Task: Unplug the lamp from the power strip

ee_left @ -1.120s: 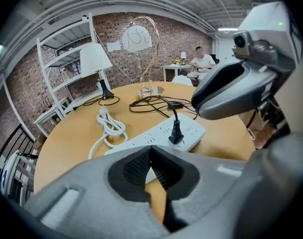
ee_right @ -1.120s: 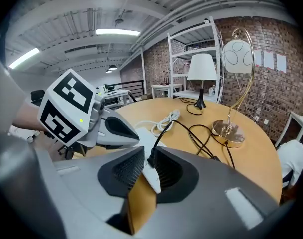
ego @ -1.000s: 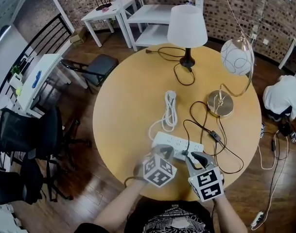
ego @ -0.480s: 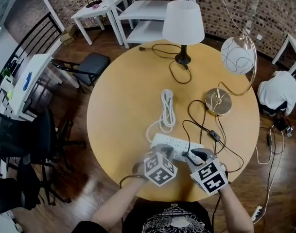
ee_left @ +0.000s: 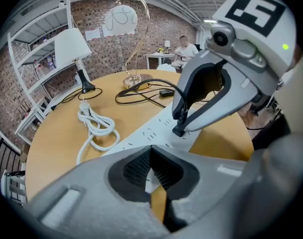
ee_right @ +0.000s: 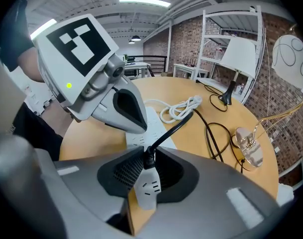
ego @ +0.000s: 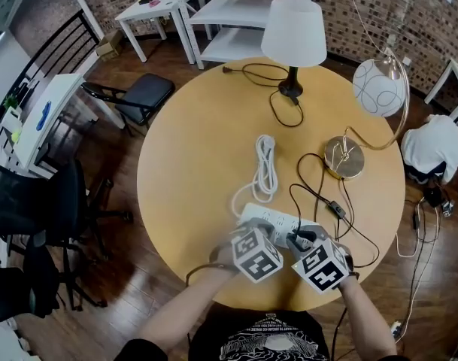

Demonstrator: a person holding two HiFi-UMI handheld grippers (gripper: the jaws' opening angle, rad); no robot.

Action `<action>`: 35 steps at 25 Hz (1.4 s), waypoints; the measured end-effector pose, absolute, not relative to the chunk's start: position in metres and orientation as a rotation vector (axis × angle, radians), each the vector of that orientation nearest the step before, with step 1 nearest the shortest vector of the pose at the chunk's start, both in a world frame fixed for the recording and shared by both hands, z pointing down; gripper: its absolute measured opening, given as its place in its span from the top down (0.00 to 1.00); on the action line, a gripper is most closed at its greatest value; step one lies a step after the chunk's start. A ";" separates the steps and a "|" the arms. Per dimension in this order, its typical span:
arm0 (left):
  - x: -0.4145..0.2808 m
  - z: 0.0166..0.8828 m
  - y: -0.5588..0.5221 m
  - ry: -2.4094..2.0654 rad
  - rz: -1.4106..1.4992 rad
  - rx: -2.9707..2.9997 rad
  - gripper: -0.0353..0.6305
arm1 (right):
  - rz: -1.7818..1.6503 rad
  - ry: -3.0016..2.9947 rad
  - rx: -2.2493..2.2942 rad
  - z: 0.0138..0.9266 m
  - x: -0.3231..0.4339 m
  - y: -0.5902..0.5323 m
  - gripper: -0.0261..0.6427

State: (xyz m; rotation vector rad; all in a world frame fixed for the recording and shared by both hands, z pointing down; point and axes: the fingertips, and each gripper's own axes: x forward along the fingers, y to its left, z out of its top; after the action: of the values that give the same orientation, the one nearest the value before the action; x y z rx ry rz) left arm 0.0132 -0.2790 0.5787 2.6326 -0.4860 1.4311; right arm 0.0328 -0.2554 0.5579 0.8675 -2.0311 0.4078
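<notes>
The white power strip (ego: 277, 218) lies near the table's front edge. A black plug (ee_right: 148, 157) stands in its near end, and the plug's cord (ego: 319, 194) runs to the brass-footed globe lamp (ego: 343, 156). My right gripper (ee_right: 148, 166) is shut on that plug; its jaws have just been closing with the plug between them. My left gripper (ee_left: 151, 169) is beside it, and its pads pinch the strip's near edge (ee_left: 152, 179). In the head view the left gripper (ego: 253, 241) and right gripper (ego: 304, 241) sit side by side over the strip.
A white-shaded lamp (ego: 292, 32) stands at the far edge, its black cord (ego: 277, 107) looping on the table. The strip's own white cable (ego: 265, 164) lies coiled mid-table. An inline switch (ego: 335, 209) is right of the strip. Chairs and shelving surround the round table (ego: 191, 149).
My right gripper has rolled and sunk a little onto the plug. The left gripper stays at the strip's end.
</notes>
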 end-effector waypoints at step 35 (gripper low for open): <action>0.015 0.582 -0.278 -0.421 1.630 2.592 0.95 | 0.303 -2.214 1.191 0.419 0.052 -0.303 0.88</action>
State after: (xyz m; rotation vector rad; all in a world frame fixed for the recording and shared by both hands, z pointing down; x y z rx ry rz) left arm 0.0148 -0.2782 0.5820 2.5925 -0.4208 1.6302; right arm 0.0524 -0.3034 0.4186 1.1908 -2.2142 0.3028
